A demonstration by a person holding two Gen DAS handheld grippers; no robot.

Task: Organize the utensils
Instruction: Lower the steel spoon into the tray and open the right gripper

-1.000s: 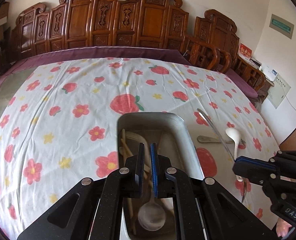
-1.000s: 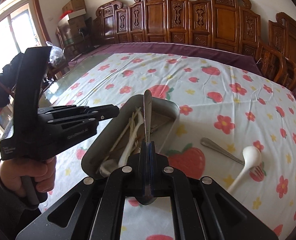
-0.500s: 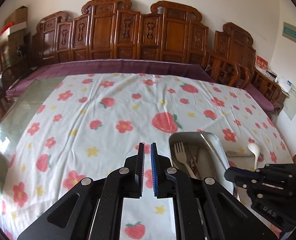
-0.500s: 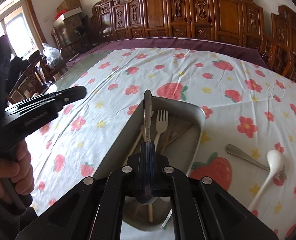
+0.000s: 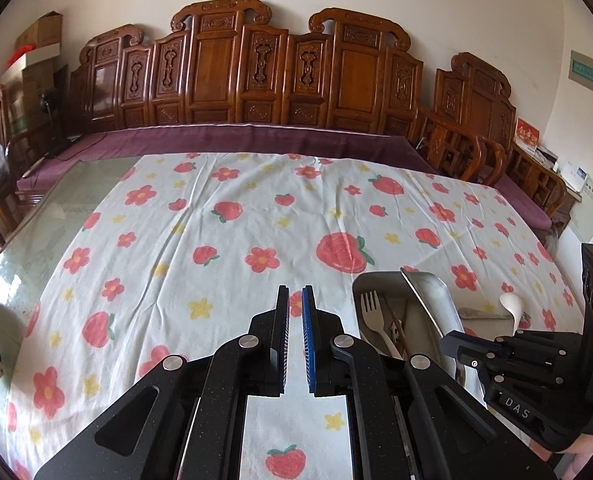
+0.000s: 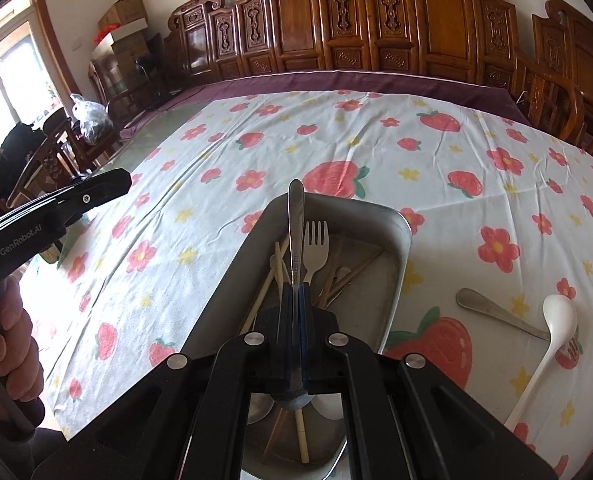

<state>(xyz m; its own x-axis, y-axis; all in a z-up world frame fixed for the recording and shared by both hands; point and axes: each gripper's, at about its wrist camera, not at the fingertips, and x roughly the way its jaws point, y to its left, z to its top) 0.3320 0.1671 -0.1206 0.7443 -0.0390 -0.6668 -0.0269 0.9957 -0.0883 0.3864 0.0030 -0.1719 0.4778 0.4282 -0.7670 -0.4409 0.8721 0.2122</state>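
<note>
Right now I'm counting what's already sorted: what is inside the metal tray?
The metal tray holds a pale fork, several wooden chopsticks and a pale spoon bowl near its close end. The right gripper, shut on a steel spoon, covers the tray's middle.

I see a brushed metal tray point(image 6: 396, 280) with a dull satin sheen, and in it a matt pale plastic-looking fork point(image 6: 315, 254) and bare wooden chopsticks point(image 6: 274, 276). My right gripper point(image 6: 292, 300), speckled matt black plastic with bright metal pins, pinches a polished stainless steel spoon point(image 6: 295, 232). On the soft, creased printed cloth point(image 5: 216, 240) lie a glossy white spoon point(image 6: 552, 328) and a dull metal utensil point(image 6: 496, 310). Carved wooden chairs point(image 5: 256, 76) gleam with varnish.
</note>
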